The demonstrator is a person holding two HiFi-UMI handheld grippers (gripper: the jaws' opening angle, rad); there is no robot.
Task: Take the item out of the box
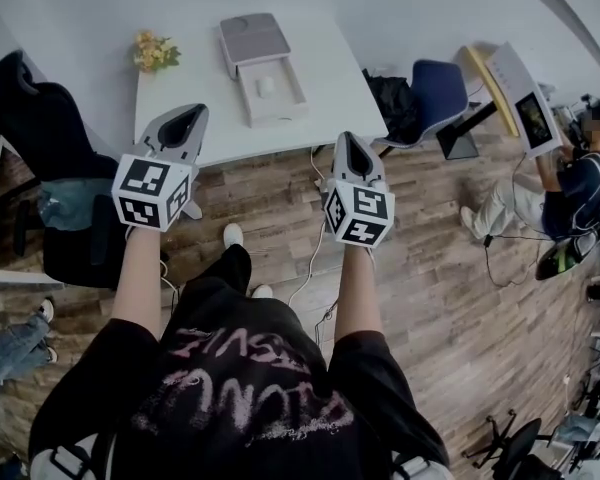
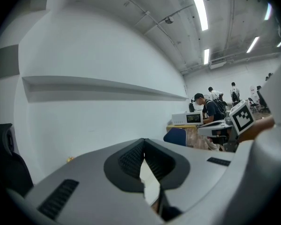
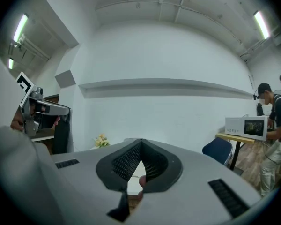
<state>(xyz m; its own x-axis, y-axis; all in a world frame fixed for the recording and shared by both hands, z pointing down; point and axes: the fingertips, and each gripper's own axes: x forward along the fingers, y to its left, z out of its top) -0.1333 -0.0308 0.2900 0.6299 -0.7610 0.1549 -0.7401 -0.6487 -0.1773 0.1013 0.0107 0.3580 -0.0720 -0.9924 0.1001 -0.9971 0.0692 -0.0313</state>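
Note:
On the white table lies an open box, its grey lid resting at the far end. A small white item sits in the box's tray. My left gripper hovers over the table's near left edge, jaws shut and empty. The right gripper is just short of the near edge, below and right of the box, and is also shut with nothing in it. In the left gripper view the left gripper's pads meet at the tip. The right gripper's pads likewise meet in the right gripper view.
A bunch of yellow flowers stands at the table's far left. A black chair is at the left; a black bag and blue chair are at the right. A seated person works further right. Cables trail on the wooden floor.

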